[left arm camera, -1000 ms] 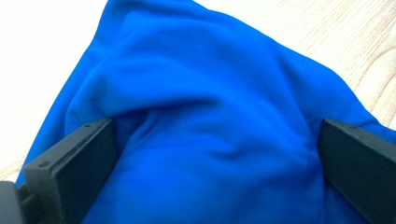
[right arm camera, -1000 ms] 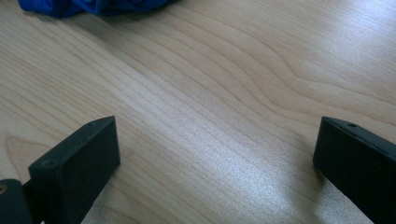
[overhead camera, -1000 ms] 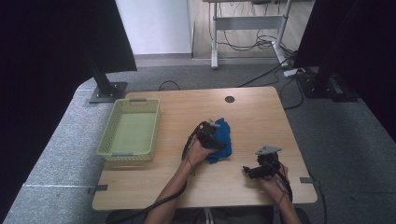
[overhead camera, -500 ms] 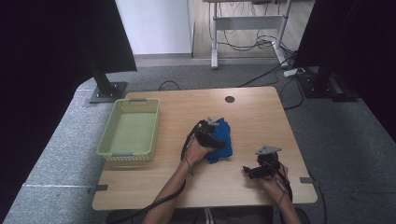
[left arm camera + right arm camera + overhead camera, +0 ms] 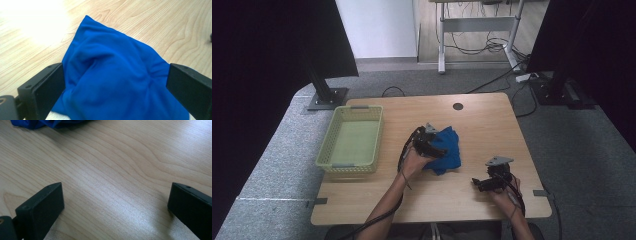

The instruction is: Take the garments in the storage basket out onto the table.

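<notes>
Mesh walls are forming the pale green plastic basket [image 5: 349,142], a rectangular tray with an open lattice and small handle tabs at its short ends, sitting at the left of the table [image 5: 472,112]. The tabletop is showing a light wood grain with wavy lines, a smooth, faintly glossy finish, rounded corners and a dark round cable hole [image 5: 457,106] near the far edge.

Near the middle, the cloth [image 5: 447,149] is lying bunched in a soft heap, a saturated blue fabric with a matte, fine weave, folds and a puckered crease. The left gripper [image 5: 428,144] is resting against the cloth's left side; in the left gripper view the cloth [image 5: 117,82] is bulging up between the two black blocky jaws, which are standing wide apart and flanking the fabric at both sides, not pinching it.

Farther right, the right gripper [image 5: 493,180] is hovering low over bare wood near the front edge, well apart from the cloth, with a grey three-cornered plate on top. Its jaws are spreading wide and holding nothing; in the right gripper view a sliver of the cloth [image 5: 47,123] is showing at the top.

No readable writing or label is appearing anywhere.
</notes>
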